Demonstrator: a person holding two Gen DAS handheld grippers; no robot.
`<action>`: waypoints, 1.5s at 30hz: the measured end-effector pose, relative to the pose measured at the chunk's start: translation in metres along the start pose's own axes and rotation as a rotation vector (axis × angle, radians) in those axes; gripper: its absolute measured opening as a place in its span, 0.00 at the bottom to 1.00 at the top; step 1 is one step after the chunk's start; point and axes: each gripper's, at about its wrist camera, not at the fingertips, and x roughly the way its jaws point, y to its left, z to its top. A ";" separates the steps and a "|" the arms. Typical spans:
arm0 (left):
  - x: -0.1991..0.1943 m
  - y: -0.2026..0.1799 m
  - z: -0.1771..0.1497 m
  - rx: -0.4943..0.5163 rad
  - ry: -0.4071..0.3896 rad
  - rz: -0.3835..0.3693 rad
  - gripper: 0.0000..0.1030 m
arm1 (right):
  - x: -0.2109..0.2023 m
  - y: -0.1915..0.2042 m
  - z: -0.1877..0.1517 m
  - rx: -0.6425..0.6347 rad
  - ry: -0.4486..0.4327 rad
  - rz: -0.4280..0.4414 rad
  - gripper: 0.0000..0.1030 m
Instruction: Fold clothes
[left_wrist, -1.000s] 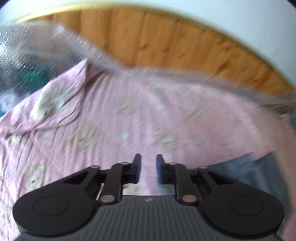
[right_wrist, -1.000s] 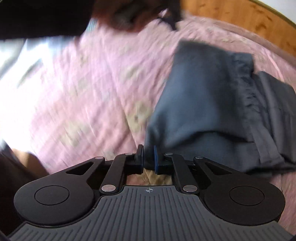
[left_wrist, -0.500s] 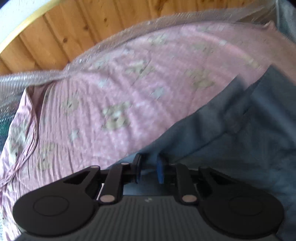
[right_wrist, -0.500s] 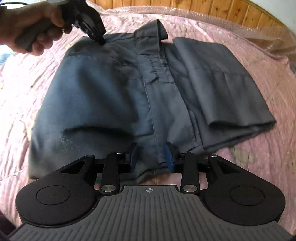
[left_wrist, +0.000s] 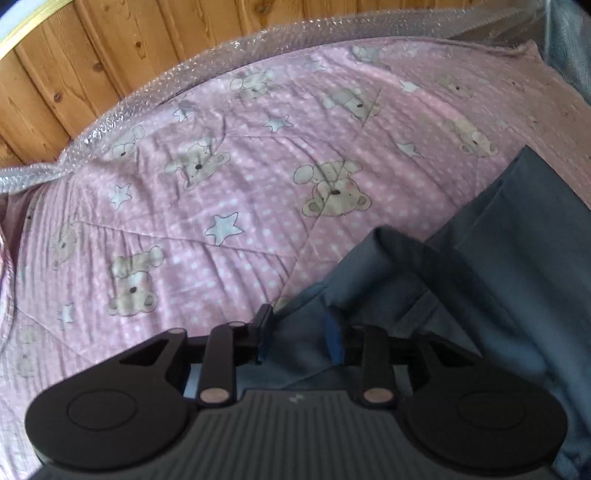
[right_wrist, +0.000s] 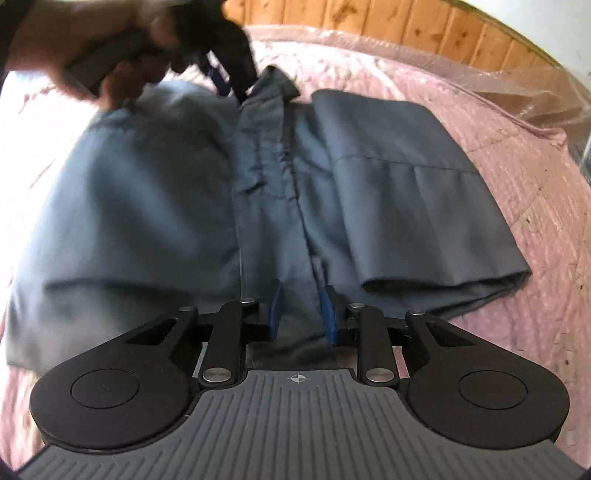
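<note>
A dark grey-blue shirt lies on the pink bedspread with both sides folded in toward its button strip. My right gripper stands open over the near hem, its blue pads on either side of the button strip. My left gripper, held by a hand, sits at the far collar end. In the left wrist view the left gripper is open, with a fold of the shirt lying loose between its fingers.
A pink bedspread printed with teddy bears and stars covers the bed. Bubble wrap runs along its far edge, under a wooden plank wall. Bare bedspread shows right of the shirt.
My right gripper was shut on the shirt's edge a second ago and is now open over the hem. The left side has been folded over. My left gripper moved to the collar and opened wider.
</note>
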 end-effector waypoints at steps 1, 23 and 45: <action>-0.014 0.006 -0.005 -0.014 -0.026 -0.026 0.25 | 0.000 -0.005 0.003 0.009 0.023 0.015 0.26; -0.067 0.047 -0.144 -0.162 -0.076 -0.203 0.25 | -0.026 0.126 -0.001 -0.239 0.021 0.244 0.28; -0.084 -0.030 -0.151 -0.147 0.045 -0.130 0.41 | 0.031 -0.018 -0.032 -0.056 -0.056 0.322 0.57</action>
